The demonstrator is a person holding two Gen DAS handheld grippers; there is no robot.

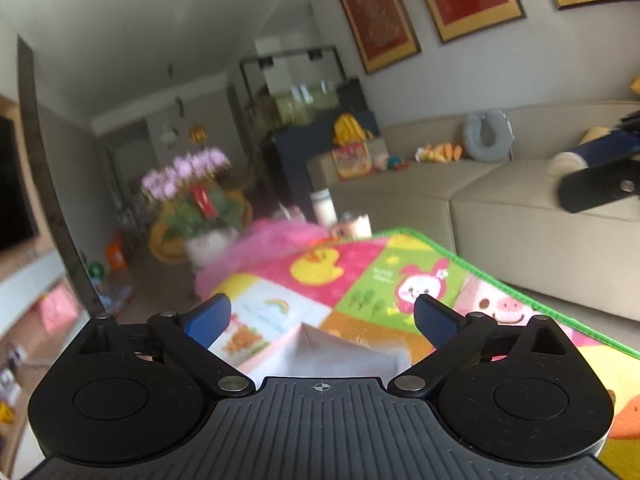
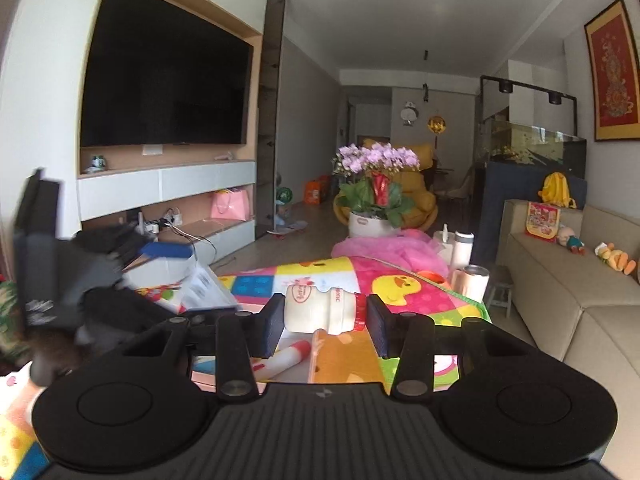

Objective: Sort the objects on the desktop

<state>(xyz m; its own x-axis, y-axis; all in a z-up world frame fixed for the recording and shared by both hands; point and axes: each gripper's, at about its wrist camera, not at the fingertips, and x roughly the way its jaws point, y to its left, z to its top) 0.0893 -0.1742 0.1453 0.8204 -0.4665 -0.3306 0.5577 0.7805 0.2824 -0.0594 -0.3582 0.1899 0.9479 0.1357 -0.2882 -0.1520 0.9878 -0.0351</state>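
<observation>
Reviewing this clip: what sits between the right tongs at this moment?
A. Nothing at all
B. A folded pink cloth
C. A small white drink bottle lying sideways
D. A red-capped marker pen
C: in the right wrist view the right tongs are closed on the small white bottle, held sideways above the colourful mat; the marker pen lies below on the mat.

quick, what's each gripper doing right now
left gripper: open, nothing between its fingers.
right gripper: shut on the small white bottle, held sideways.
</observation>
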